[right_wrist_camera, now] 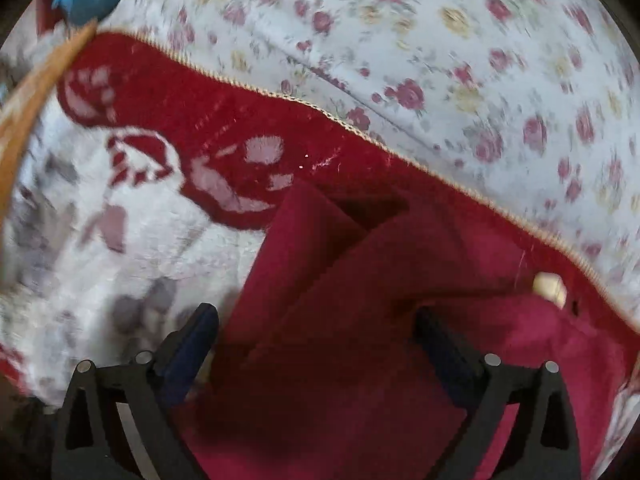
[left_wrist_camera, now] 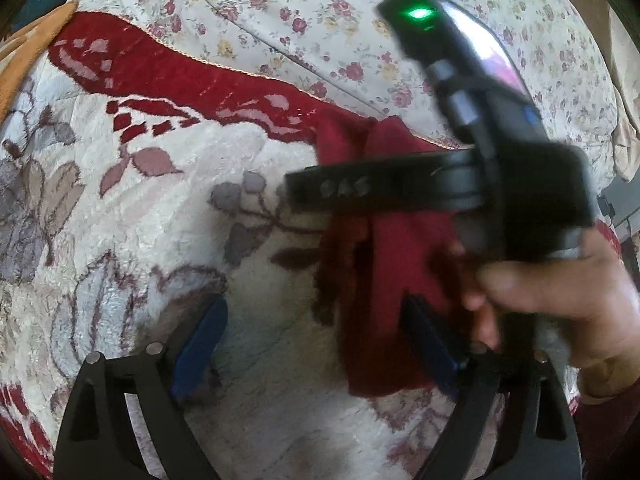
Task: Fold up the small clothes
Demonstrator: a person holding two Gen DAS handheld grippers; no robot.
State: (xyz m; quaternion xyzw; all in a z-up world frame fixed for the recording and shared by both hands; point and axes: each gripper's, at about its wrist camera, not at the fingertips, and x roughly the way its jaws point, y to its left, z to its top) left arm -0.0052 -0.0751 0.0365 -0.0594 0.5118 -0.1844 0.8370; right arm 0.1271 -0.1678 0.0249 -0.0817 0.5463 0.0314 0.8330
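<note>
A dark red small garment lies folded lengthwise on a plush blanket. My left gripper is open just above the blanket; its right blue pad sits over the garment's left edge and its left pad over bare blanket. A hand holds the right gripper's black body over the garment, fingertips hidden in this view. In the right wrist view the right gripper is open, pointing down at the red garment, whose overlapping folds lie between and below the pads without being pinched.
The white plush blanket has a red flowered border. Beyond it spreads a rose-print sheet. An orange cloth lies at the far left. A small cream object rests near the blanket's edge, right of the garment.
</note>
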